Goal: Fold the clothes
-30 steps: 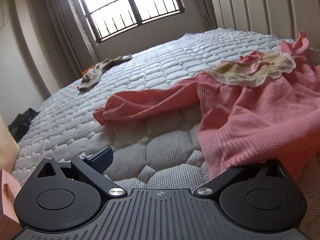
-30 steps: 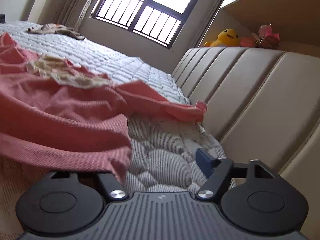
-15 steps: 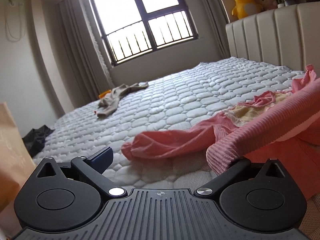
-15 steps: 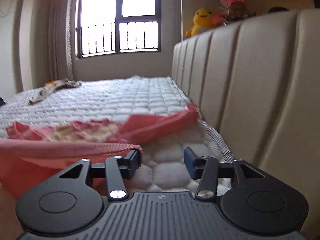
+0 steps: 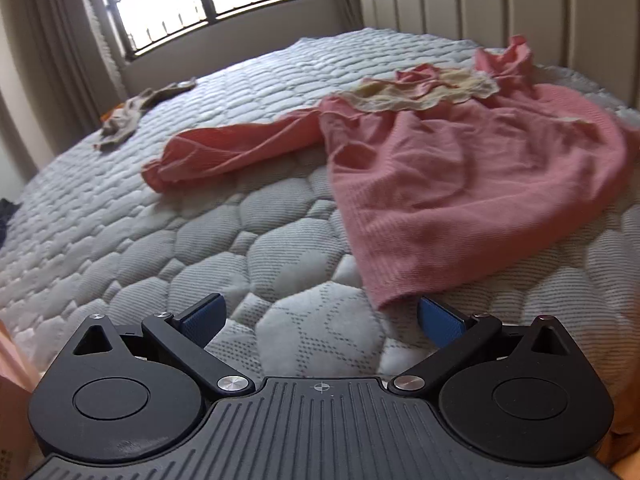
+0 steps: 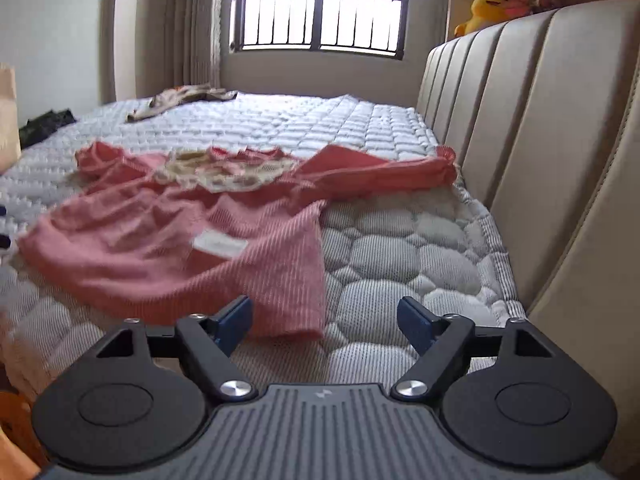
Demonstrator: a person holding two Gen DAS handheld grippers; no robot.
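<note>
Lying flat on the bed (image 5: 120,240) is a pink top (image 5: 460,168) with a cream collar (image 5: 424,90), one sleeve stretched out to each side. The left gripper (image 5: 320,316) is spread wide and holds nothing, its tips just short of the hem. The right gripper (image 6: 324,318) is spread wide too, with the near corner of the top between its blue tips.

barred window (image 6: 320,16) bright | beige headboard (image 6: 540,128) | quilted mattress (image 5: 280,240)
</note>
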